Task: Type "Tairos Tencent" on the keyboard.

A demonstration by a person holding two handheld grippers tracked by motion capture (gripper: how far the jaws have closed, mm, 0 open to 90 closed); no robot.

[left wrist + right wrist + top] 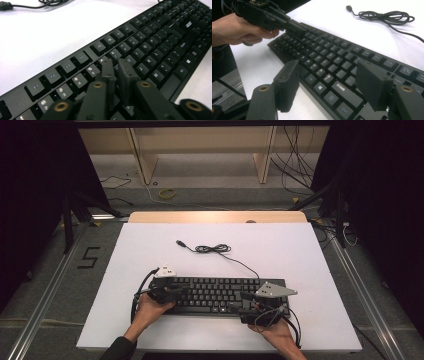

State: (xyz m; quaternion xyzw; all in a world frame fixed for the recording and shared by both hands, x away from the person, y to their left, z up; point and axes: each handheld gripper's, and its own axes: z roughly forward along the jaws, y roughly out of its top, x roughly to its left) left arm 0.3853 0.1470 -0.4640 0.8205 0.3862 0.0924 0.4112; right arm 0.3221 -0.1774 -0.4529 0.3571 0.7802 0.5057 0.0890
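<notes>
Left gripper (117, 68), jaws together, tip on the keyboard (220, 295) left keys; right gripper (329, 82) gapes over its right end; typing barely begun.

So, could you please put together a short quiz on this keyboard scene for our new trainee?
1. True or false: the left gripper hangs over the black computer keyboard with its jaws nearly together.
2. Which gripper has its jaws wide apart? A) left B) right
3. What lies on the white table top beyond the keyboard?

Key: 1. True; nothing shows between the jaws. 2. B. 3. The keyboard's black cable, partly coiled, with its plug lying loose.
</notes>
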